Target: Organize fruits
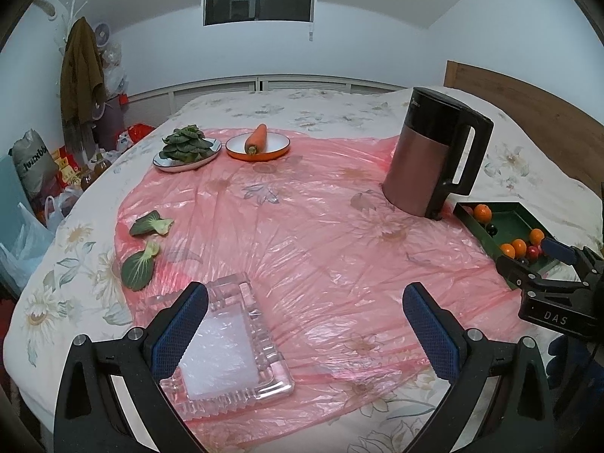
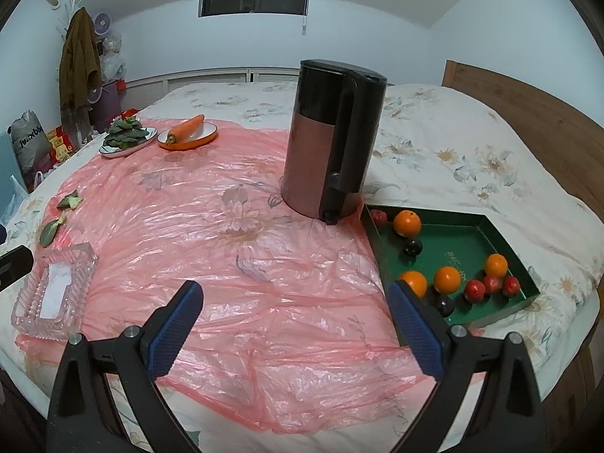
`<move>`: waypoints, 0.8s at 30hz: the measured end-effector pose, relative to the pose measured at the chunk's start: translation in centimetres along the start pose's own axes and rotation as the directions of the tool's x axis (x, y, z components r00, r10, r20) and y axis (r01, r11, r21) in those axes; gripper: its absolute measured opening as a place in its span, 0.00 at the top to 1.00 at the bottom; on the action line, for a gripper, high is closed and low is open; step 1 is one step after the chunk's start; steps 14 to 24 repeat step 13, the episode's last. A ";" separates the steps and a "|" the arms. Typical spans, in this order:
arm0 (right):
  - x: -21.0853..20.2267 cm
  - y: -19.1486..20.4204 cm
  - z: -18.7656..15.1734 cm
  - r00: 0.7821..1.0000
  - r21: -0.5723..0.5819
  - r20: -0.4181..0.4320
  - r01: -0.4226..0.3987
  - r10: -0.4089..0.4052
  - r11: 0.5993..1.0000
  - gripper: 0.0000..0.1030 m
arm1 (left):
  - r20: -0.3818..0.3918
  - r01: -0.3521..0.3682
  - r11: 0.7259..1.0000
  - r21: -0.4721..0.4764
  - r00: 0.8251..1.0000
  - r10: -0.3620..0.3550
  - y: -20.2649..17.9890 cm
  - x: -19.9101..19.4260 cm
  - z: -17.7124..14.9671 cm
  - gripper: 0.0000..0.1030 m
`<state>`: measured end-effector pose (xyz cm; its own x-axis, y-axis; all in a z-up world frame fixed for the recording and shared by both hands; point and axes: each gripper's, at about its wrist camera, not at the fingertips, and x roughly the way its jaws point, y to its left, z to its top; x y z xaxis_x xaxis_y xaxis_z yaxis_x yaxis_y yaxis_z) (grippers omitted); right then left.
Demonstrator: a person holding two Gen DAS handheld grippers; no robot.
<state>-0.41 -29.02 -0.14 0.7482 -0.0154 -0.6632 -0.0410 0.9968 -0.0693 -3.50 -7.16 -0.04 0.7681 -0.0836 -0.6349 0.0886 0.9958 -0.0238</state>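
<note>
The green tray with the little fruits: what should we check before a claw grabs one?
1. Right claw open: ok, jaws wide apart, nothing between them.
2. Left claw open: ok, also empty.
3. Fruits in reach of the right claw: ok, the green rectangular tray lies just beside its right finger.
4. Nearest small orange fruit free to grab: cannot tell, the finger partly hides it.
5. Tall copper and black electric kettle out of the way: not ok, it stands right at the tray's far corner.
6. Clear ribbed glass dish free: ok, holds no fruit.
</note>
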 end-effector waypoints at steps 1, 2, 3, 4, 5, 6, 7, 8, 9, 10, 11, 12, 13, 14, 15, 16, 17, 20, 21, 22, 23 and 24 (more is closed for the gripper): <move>0.1 0.0 0.0 1.000 0.000 -0.003 0.000 0.000 1.000 0.00 | 0.000 0.001 1.000 0.002 1.000 -0.001 0.0 0.0 0.0 0.02; 0.1 -0.1 -0.1 1.000 0.000 -0.005 0.000 0.000 1.000 0.00 | 0.001 -0.001 1.000 0.004 1.000 0.001 -0.1 0.0 0.0 0.02; 0.2 -0.1 -0.1 1.000 0.001 -0.006 0.000 0.000 1.000 0.00 | 0.004 -0.006 1.000 0.009 1.000 0.006 -0.1 0.0 -0.1 0.02; 0.2 -0.1 -0.1 1.000 0.001 -0.007 0.000 0.000 1.000 0.00 | 0.006 -0.008 1.000 0.011 1.000 0.008 -0.2 0.0 -0.1 0.02; 0.3 -0.1 -0.2 1.000 0.002 -0.009 0.000 0.000 1.000 0.00 | 0.006 -0.007 1.000 0.013 1.000 0.007 -0.2 0.0 0.0 0.02; 0.4 -0.1 -0.2 1.000 0.003 -0.010 0.000 0.000 1.000 0.00 | 0.003 -0.005 1.000 0.014 1.000 0.005 -0.3 0.0 0.0 0.02; 0.4 -0.1 -0.2 1.000 0.002 -0.012 0.000 0.000 1.000 0.00 | 0.000 -0.002 1.000 0.014 1.000 0.002 -0.3 0.1 0.0 0.02; 0.5 -0.1 -0.2 1.000 0.002 -0.013 0.000 0.000 1.000 0.00 | 0.002 -0.005 1.000 0.017 1.000 0.005 -0.3 0.0 0.0 0.02; 0.6 0.0 -0.3 1.000 0.001 -0.015 0.000 0.000 1.000 0.00 | 0.004 -0.008 1.000 0.019 1.000 0.008 -0.3 0.1 0.0 0.02; 0.6 0.0 -0.3 1.000 0.000 -0.016 -0.001 0.001 1.000 0.00 | 0.006 -0.011 1.000 0.025 1.000 0.011 -0.4 0.0 0.0 0.02; 0.7 0.1 -0.4 1.000 -0.001 -0.018 -0.001 0.001 1.000 0.00 | 0.008 -0.013 1.000 0.028 1.000 0.012 -0.4 0.0 0.0 0.02; 0.7 0.2 -0.5 1.000 -0.002 -0.021 -0.001 0.001 1.000 0.00 | 0.009 -0.012 1.000 0.027 1.000 0.012 -0.4 0.0 0.0 0.02; 0.7 0.2 -0.5 1.000 -0.003 -0.021 -0.001 0.001 1.000 0.00 | 0.010 -0.011 1.000 0.026 1.000 0.011 -0.4 0.0 0.0 0.02; 0.7 0.2 -0.5 1.000 -0.003 -0.021 -0.001 0.001 1.000 0.00 | 0.010 -0.011 1.000 0.026 1.000 0.011 -0.4 0.0 0.0 0.02; 0.7 0.2 -0.5 1.000 -0.003 -0.021 -0.001 0.001 1.000 0.00 | 0.010 -0.011 1.000 0.026 1.000 0.011 -0.4 0.0 0.0 0.02; 0.7 0.2 -0.5 1.000 -0.003 -0.021 -0.001 0.001 1.000 0.00 | 0.010 -0.011 1.000 0.026 1.000 0.011 -0.4 0.0 0.0 0.02; 0.7 0.2 -0.5 1.000 -0.003 -0.021 -0.001 0.001 1.000 0.00 | 0.010 -0.011 1.000 0.026 1.000 0.011 -0.4 0.0 0.0 0.02; 0.7 0.2 -0.5 1.000 -0.003 -0.021 -0.001 0.001 1.000 0.00 | 0.010 -0.011 1.000 0.026 1.000 0.011 -0.4 0.0 0.0 0.02; 0.7 0.2 -0.5 1.000 -0.003 -0.021 -0.001 0.001 1.000 0.00 | 0.010 -0.011 1.000 0.026 1.000 0.011 -0.4 0.0 0.0 0.02; 0.7 0.2 -0.5 1.000 -0.003 -0.021 -0.001 0.001 1.000 0.00 | 0.010 -0.011 1.000 0.026 1.000 0.011 -0.4 0.0 0.0 0.02; 0.7 0.2 -0.5 1.000 -0.003 -0.021 -0.001 0.001 1.000 0.00 | 0.010 -0.011 1.000 0.026 1.000 0.011 -0.4 0.0 0.0 0.02; 0.7 0.2 -0.5 1.000 -0.003 -0.021 -0.001 0.001 1.000 0.00 | 0.010 -0.011 1.000 0.026 1.000 0.011 -0.4 0.0 0.0 0.02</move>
